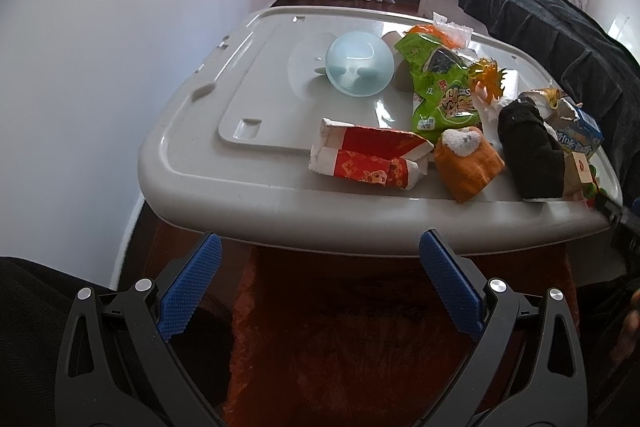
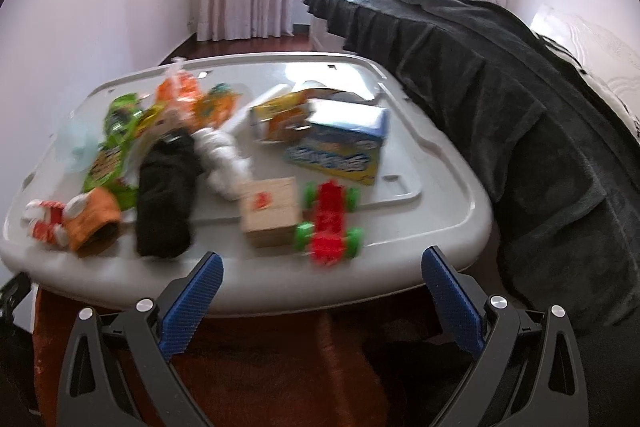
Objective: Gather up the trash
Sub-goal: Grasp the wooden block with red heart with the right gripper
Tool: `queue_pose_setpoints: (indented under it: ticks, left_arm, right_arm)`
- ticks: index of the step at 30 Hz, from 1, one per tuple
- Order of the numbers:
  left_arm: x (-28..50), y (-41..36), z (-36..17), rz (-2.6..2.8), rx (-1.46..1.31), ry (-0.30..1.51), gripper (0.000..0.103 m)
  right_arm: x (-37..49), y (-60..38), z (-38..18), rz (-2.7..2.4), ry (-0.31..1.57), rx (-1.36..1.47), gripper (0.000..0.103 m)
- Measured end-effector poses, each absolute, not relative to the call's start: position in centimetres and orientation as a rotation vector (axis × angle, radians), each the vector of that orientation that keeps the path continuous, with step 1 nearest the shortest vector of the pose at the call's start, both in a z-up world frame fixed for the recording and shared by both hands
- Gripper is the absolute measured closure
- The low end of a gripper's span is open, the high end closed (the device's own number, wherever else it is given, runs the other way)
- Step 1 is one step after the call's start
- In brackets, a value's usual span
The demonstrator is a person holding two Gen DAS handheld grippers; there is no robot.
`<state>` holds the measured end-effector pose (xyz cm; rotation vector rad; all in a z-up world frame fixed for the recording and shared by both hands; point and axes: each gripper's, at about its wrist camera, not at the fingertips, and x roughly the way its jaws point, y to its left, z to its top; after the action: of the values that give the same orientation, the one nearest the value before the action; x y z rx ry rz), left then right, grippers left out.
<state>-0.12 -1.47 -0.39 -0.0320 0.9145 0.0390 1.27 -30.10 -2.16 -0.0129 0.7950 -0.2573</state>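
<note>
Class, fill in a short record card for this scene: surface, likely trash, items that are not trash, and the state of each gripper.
Surface: grey plastic lid serving as a tabletop
Likely trash: green snack bag, torn red carton, blue box
Not trash: orange sock, black sock, red toy car, wooden block, blue bowl
Left gripper: open, empty, short of the lid
Right gripper: open, empty, at the lid's near edge

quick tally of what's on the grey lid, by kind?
Wrappers/bags: 2, green snack bag, orange bag
Cartons/boxes: 4, red carton, blue box, yellow box, cardboard box
Socks/cloth: 3, orange sock, black sock, white cloth
Toys: 1, red-green toy car
Bowls: 1, blue bowl
Total: 11; blurry bits excluded.
</note>
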Motion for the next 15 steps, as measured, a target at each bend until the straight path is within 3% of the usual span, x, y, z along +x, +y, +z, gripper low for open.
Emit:
queue_pose_setpoints:
  ticks: [7, 12, 14, 15]
  left_arm:
    - [-0.4, -2.4, 0.0, 0.019, 0.0, 0.916, 0.007]
    - [-1.0, -2.9, 0.2, 0.02, 0.049, 0.902, 0.007]
    - [-1.0, -3.0, 0.2, 0.02, 0.052, 0.903, 0.007]
    - [-1.0, -2.9, 0.1, 0.02, 0.051, 0.907, 0.007]
  right_arm:
    - [3.5, -33.9, -2.2, -0.188, 0.878, 0.111, 0.005]
    - [4.0, -31.4, -2.1, -0.085, 0.858, 0.036, 0.005]
    - [4.2, -30.3, -1.9, -0.055, 0.835, -0.019, 0.012]
    - [4.4, -29.8, -2.0, -0.044, 0.835, -0.046, 0.021]
